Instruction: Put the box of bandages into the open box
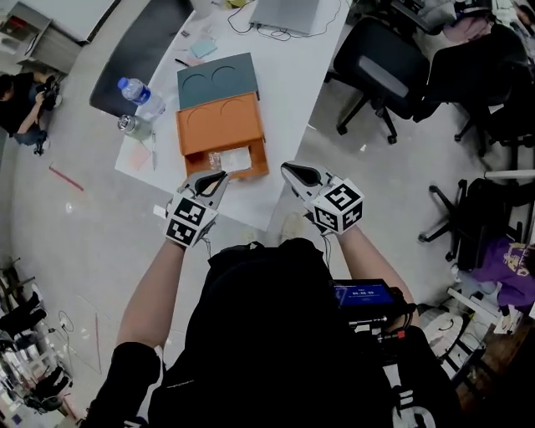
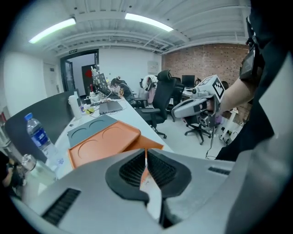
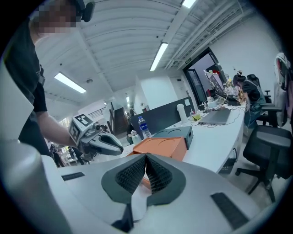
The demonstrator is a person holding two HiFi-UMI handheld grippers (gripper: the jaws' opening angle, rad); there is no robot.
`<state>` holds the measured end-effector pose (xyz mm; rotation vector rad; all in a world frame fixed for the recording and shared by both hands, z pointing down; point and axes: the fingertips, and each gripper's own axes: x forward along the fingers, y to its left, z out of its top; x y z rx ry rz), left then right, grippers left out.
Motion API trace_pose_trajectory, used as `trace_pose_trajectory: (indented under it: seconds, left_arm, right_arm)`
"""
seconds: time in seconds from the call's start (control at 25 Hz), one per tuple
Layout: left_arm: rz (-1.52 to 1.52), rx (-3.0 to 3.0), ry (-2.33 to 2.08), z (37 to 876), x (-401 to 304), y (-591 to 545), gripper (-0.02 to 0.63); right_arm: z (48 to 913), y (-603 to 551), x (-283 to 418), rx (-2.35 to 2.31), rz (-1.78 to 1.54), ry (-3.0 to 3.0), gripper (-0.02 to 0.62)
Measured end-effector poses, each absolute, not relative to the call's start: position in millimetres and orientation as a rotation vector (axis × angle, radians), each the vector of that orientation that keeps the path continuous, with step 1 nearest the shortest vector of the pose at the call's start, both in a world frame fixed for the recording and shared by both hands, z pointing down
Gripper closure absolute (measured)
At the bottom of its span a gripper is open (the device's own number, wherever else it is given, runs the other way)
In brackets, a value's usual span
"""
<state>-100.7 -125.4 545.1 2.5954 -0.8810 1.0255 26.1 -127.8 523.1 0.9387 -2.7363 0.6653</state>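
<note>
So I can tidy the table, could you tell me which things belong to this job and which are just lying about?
Job: orange open box, white bandage box inside it, left gripper, right gripper.
Lying about: teal box, water bottle, laptop.
</note>
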Motion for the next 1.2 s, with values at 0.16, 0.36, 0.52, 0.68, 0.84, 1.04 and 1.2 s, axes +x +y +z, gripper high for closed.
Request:
trace_pose_trajectory:
  seconds: [0.16,0.36,0.52,0.68,0.84,1.04,1.2]
  left_arm:
    - [0.931,2.577,-0.976,542,-119,-119,0.589]
    - [0.771,2.552,-1.103,528,-135,-112,0.591]
    - [0.634,2.546,-1.195,513,-145,-102,0.591]
    - [0.500,2.497,-1.301,506,-156,-96,0.591]
    - [0.396,2.469,-1.336,505,-159,-81,0.591]
    - [0.358,2.485,-1.327,505,-158,-67,0.591]
    - [0.346,2.498,-1.299,503,-151,-64,0.591]
  right_arm:
    - [521,-133,20,0.916,0.609,-2.736,0.571]
    - [513,-139,15,0.863,0.536,-2.744,0.571]
    - [507,-134,9,0.827,0.484,-2.754,0.571]
    - [503,-130,5,0.807,0.451,-2.778,0.571]
    - [505,-116,4,0.797,0.442,-2.775,0.571]
    - [508,-105,-4,0.781,0.442,-2.773,0.571]
    - [508,-99,-7,0.781,0.445,-2.772,0.571]
